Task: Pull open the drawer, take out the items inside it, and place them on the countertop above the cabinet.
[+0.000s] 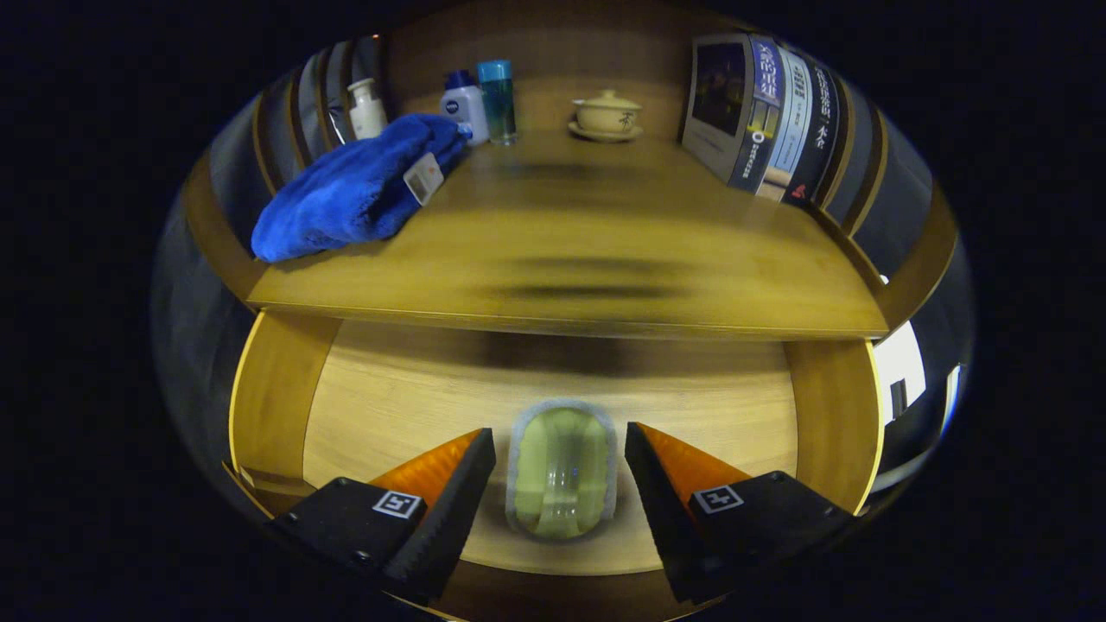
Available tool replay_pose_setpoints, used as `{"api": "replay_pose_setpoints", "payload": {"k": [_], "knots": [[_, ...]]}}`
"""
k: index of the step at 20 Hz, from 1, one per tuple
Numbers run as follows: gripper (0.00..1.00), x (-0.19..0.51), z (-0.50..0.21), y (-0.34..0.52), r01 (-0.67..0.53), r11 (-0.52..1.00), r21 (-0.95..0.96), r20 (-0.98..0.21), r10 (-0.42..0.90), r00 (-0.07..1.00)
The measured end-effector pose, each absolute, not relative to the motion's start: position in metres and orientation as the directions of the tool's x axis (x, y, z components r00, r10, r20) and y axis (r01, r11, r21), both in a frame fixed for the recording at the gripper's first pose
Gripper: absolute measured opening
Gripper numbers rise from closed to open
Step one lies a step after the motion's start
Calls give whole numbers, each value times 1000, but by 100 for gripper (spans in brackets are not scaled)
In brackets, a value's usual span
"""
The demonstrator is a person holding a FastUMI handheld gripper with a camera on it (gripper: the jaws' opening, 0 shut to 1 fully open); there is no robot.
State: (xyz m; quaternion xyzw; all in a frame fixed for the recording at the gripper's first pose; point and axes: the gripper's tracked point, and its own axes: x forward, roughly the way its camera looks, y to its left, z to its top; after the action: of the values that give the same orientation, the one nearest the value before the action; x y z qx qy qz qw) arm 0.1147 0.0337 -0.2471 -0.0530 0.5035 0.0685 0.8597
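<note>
Sponge (562,473) lies between the wide-spread gripper (560,484) fingers, untouched.
It rests alone near the open drawer's (380,397) front edge, below the countertop (605,233).

The countertop (605,250) is bare mid-way; a blue towel (354,190) blocks its left, books (765,117) its right.
</note>
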Motion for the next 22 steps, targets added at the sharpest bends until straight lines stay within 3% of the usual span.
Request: {"api": "replay_pose_setpoints", "payload": {"k": [2,8,22], "knots": [[98,108,-261,33,-173,985,-13,-907,61,416],[28,106,-263,26,-131,991,-23,-919,31,392],[28,92,-126,25,-186,982,-29,-859,71,506]]}}
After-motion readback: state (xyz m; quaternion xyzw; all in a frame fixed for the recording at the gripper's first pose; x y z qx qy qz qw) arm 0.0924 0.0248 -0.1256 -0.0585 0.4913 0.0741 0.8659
